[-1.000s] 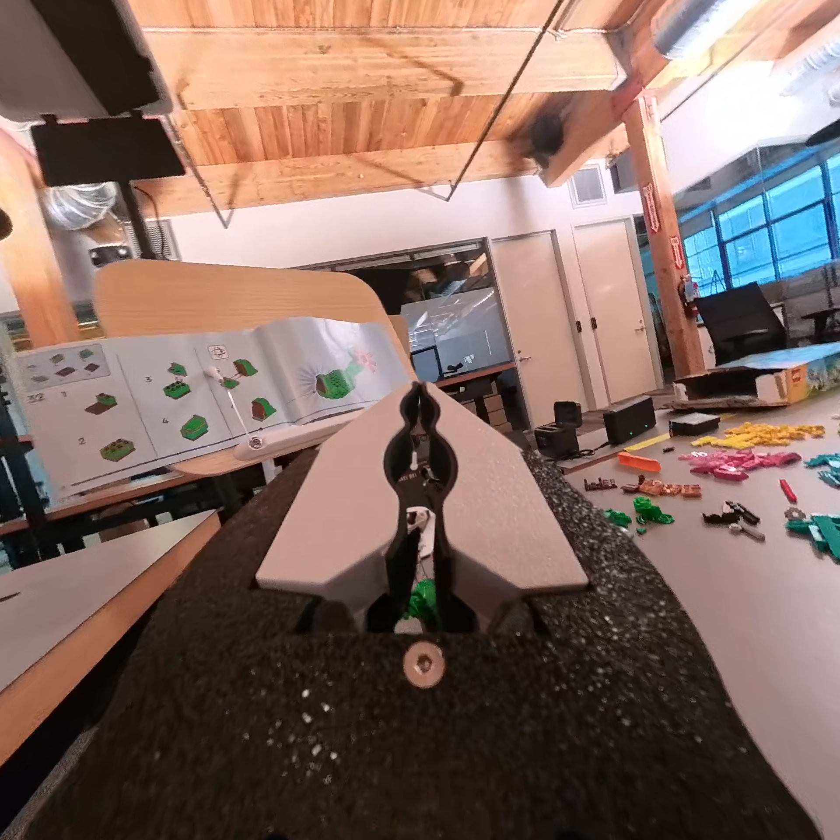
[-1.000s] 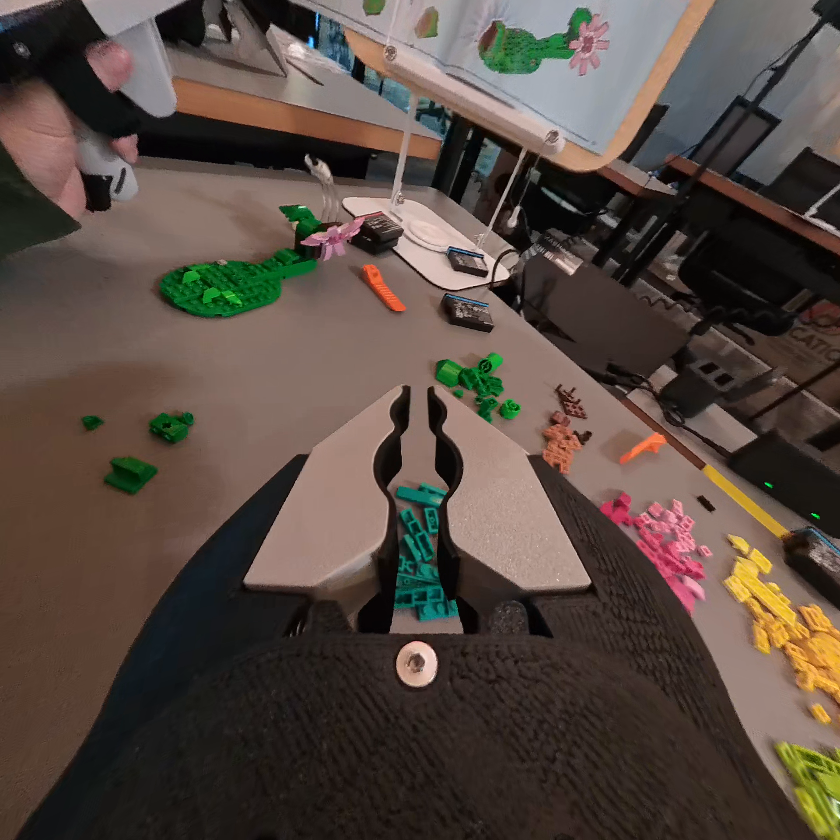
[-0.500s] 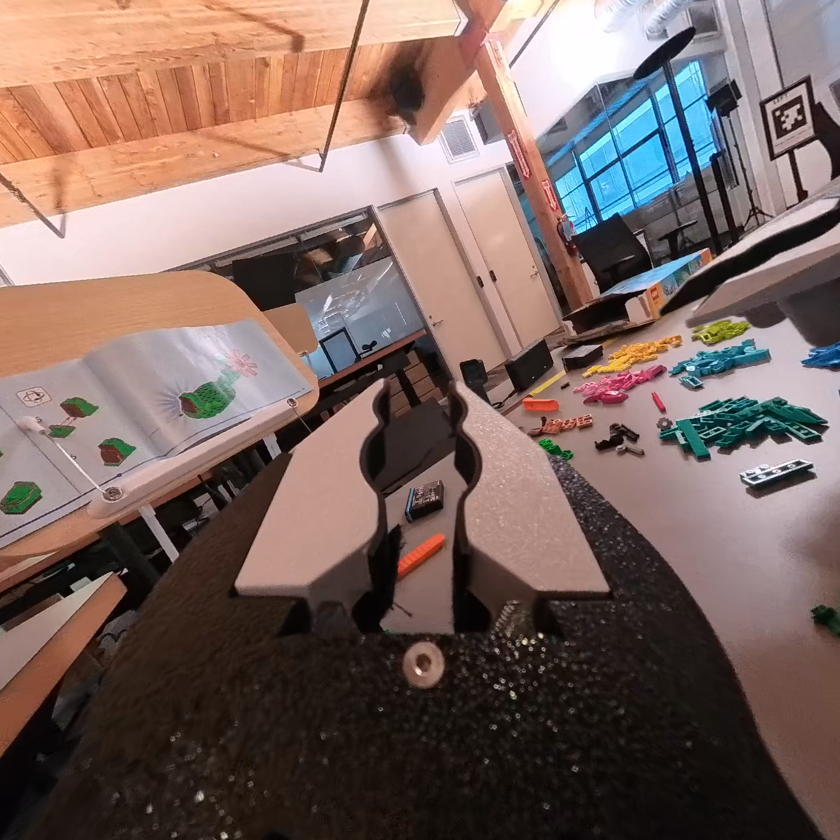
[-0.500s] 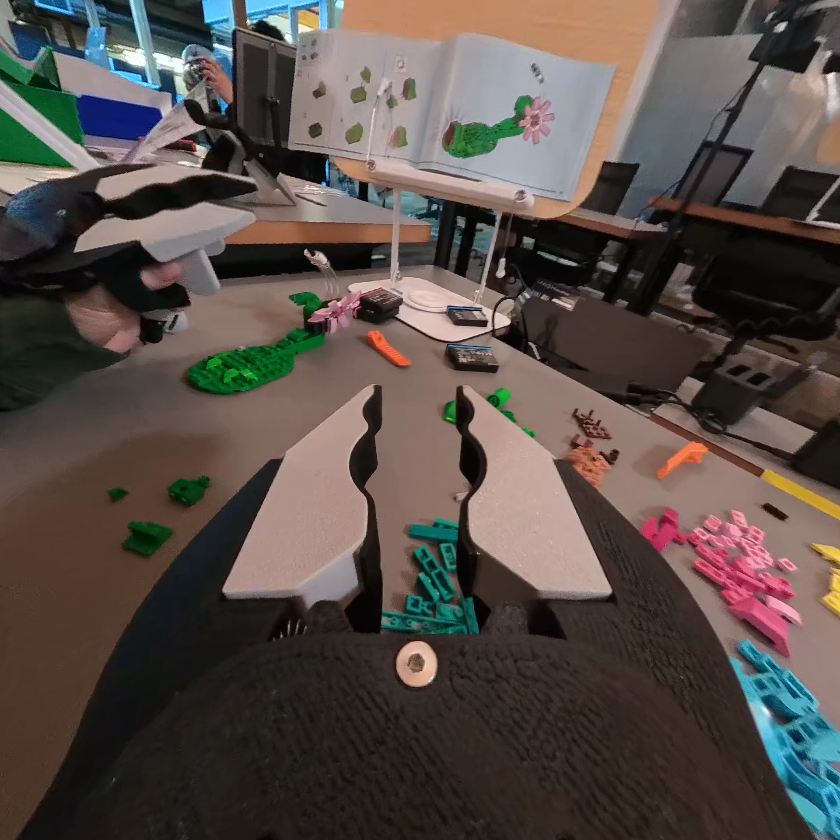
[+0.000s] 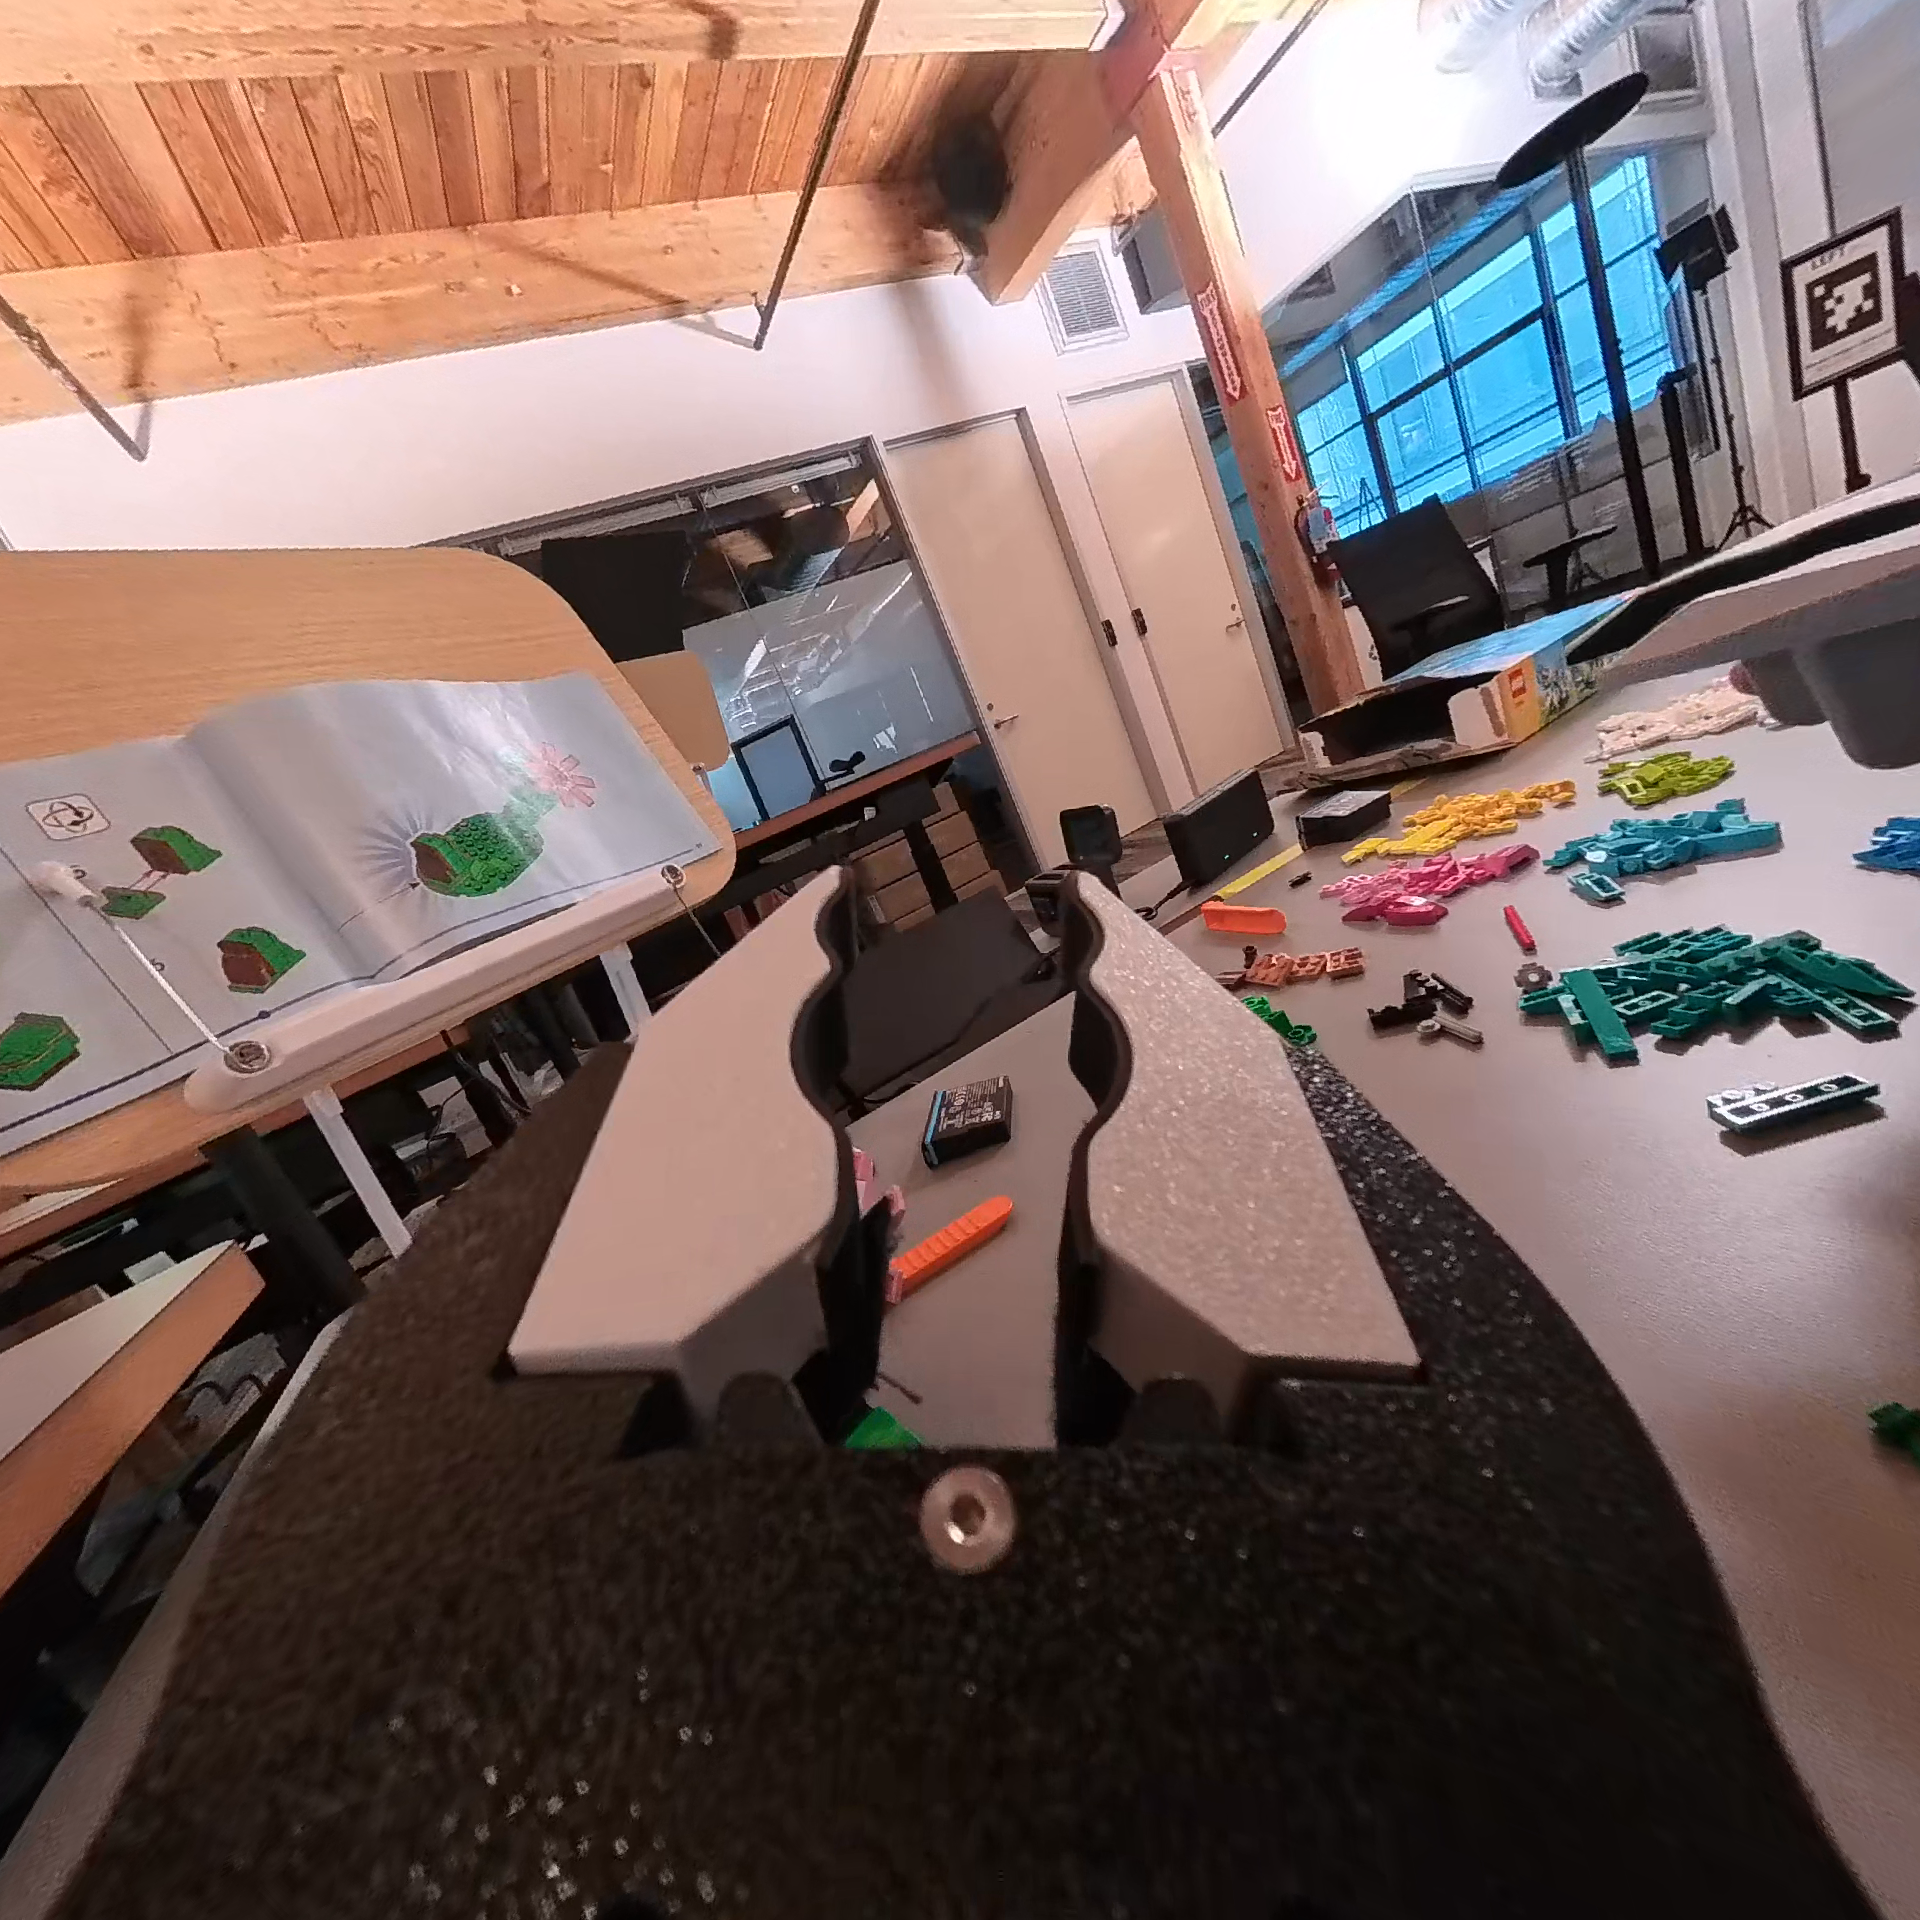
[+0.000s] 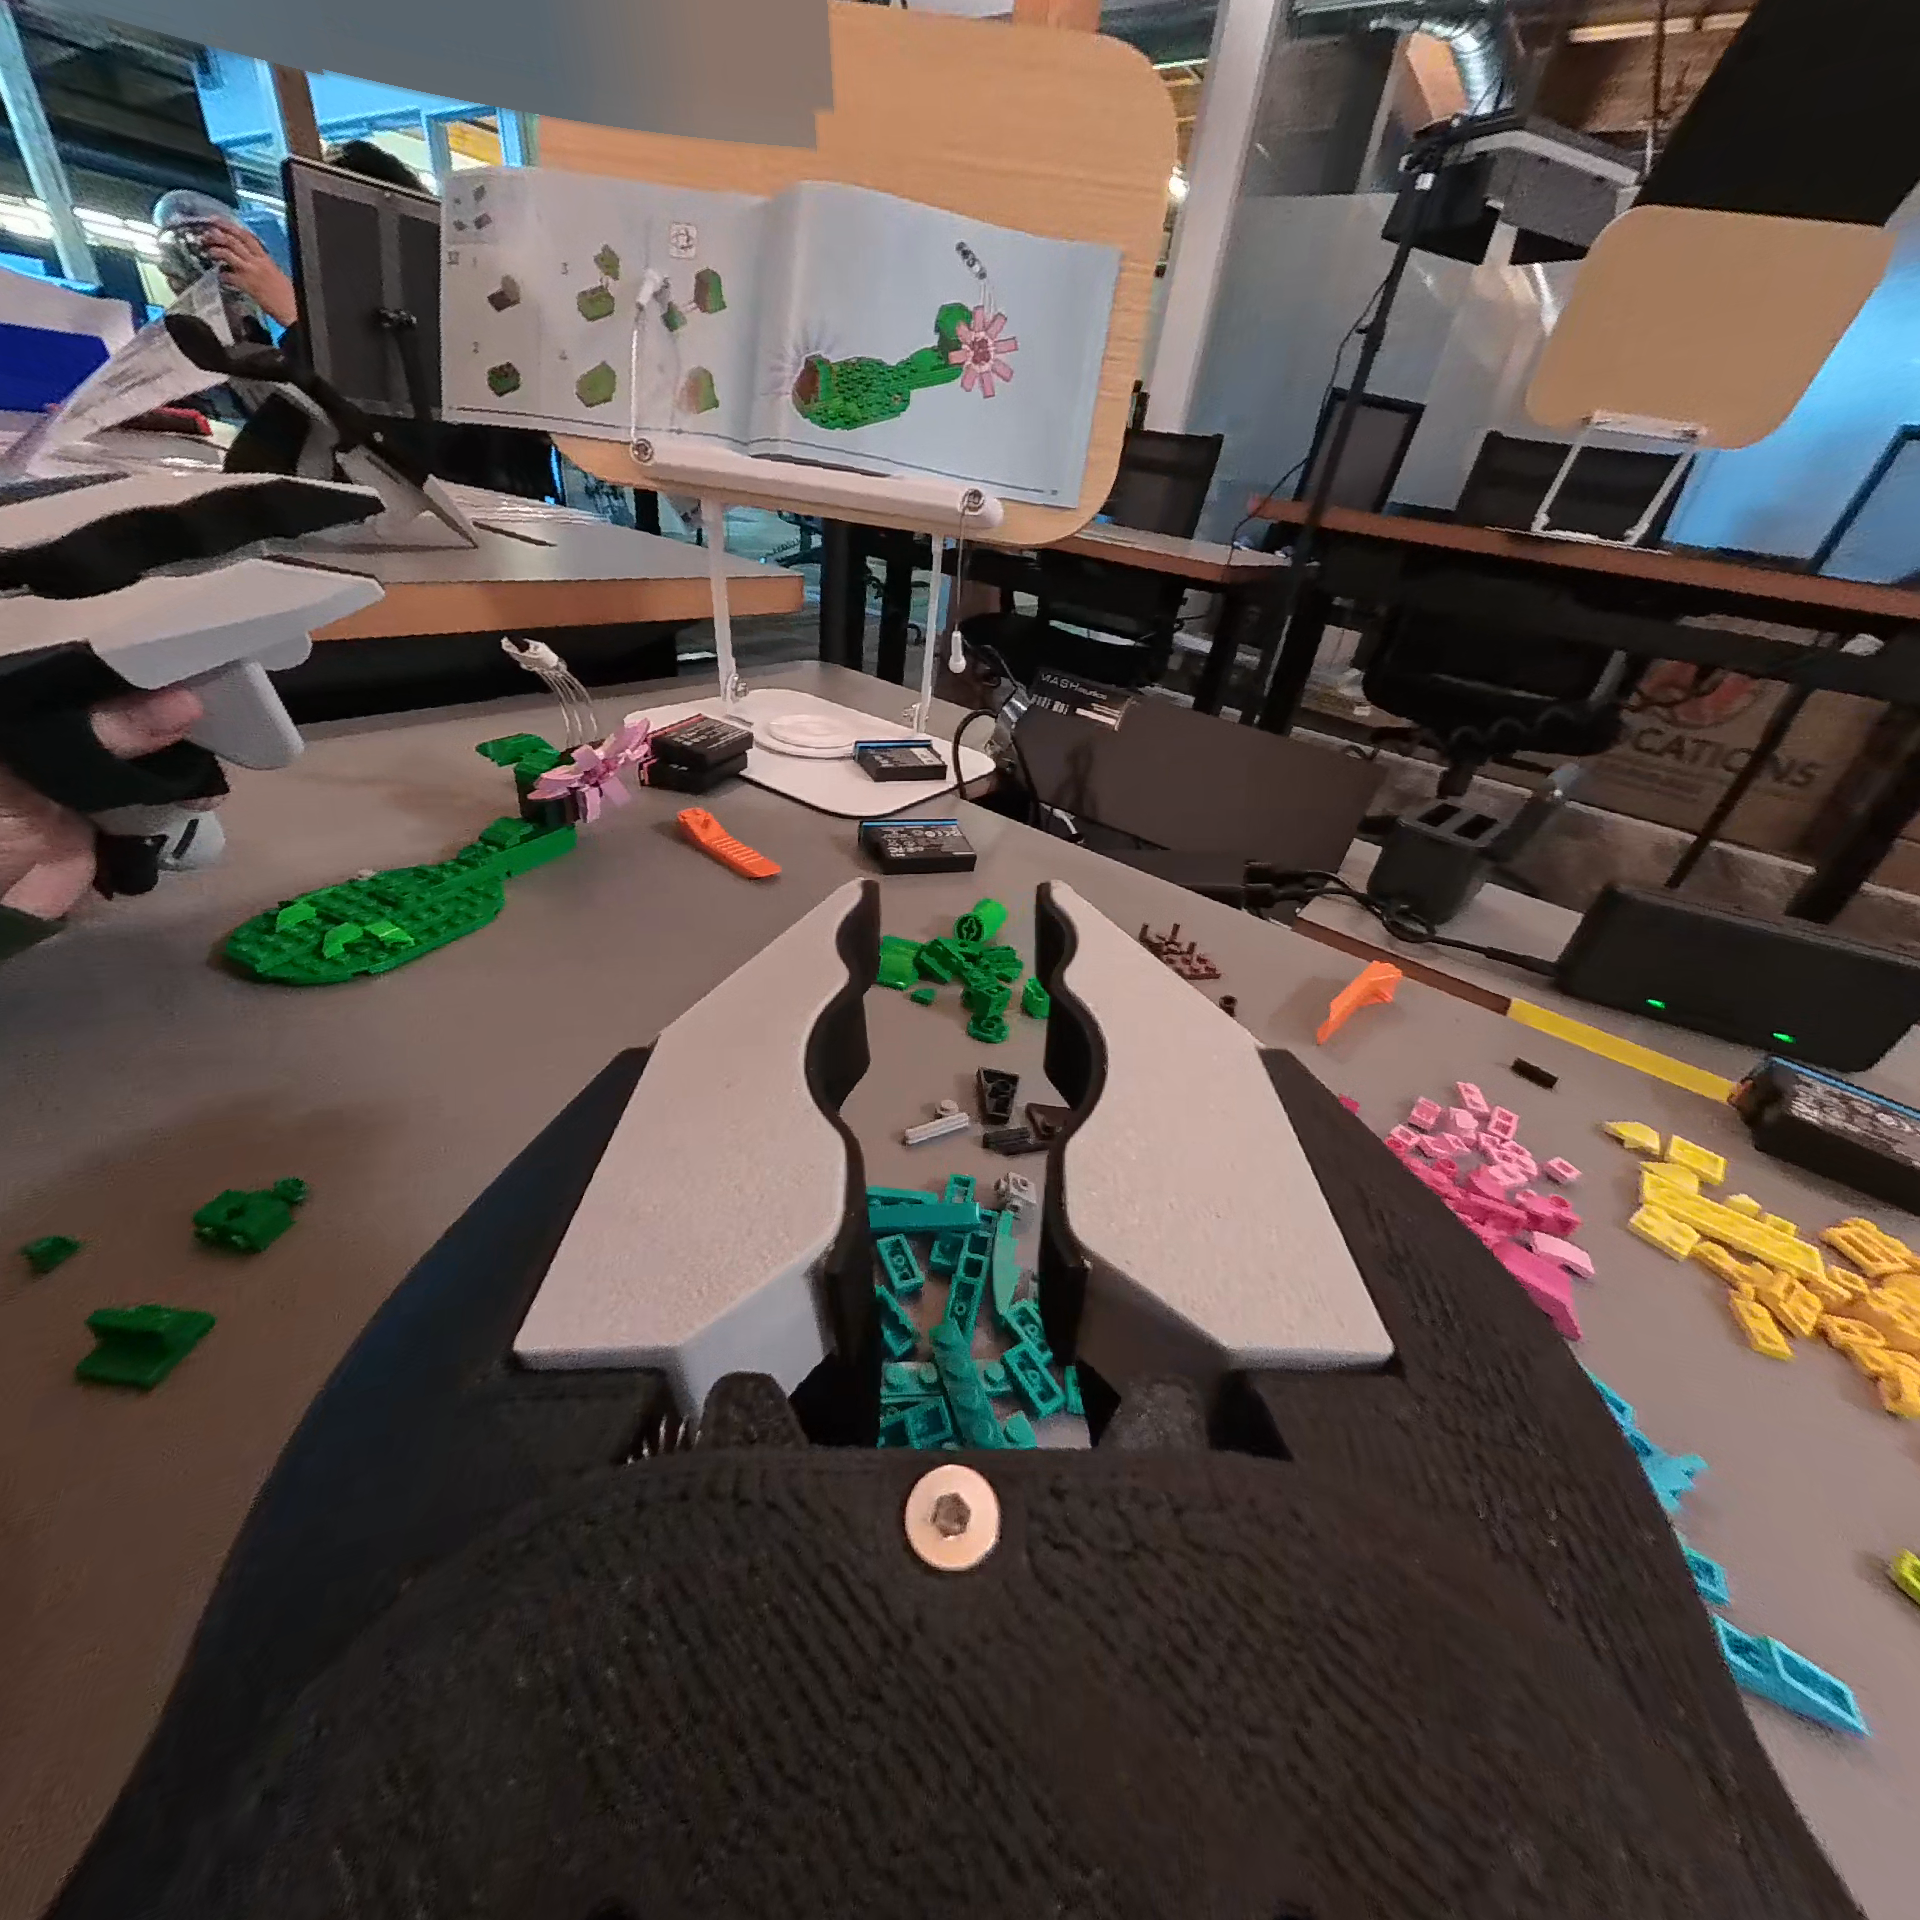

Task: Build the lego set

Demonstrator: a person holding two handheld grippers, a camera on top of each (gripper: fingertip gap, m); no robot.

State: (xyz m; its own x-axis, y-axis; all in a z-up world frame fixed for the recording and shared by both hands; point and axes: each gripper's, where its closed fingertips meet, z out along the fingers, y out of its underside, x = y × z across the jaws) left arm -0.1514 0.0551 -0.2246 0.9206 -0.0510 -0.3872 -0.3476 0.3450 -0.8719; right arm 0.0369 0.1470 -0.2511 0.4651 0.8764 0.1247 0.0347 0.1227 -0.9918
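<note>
The green lego build [image 6: 374, 920] with a pink flower [image 6: 592, 774] at its far end lies on the grey table [image 6: 416, 1060] at the left. My left gripper [image 5: 961, 899] is open and empty, held above the table; it also shows at the left of the right wrist view [image 6: 343, 556]. My right gripper [image 6: 951, 899] is open and empty above a teal brick pile [image 6: 956, 1320]. The right gripper shows at the right edge of the left wrist view [image 5: 1766, 613]. An open instruction booklet [image 6: 769, 322] stands on a white stand behind the build.
Sorted piles lie on the table: bright green [image 6: 961, 961], pink [image 6: 1496, 1184], yellow [image 6: 1787, 1268], light blue [image 6: 1756, 1652], brown [image 6: 1179, 951], dark green bits [image 6: 145, 1340]. Orange separators [image 6: 727, 842], [image 6: 1356, 997], black battery packs [image 6: 914, 842] and a lego box [image 5: 1455, 707] sit farther back. The left gripper's tips are roughly 20 centimetres from the right gripper's.
Both grippers opened from shut or nearly shut. The left gripper swung right and tilted toward the table. The right gripper pulled back and tilted up, bringing the booklet into view.
</note>
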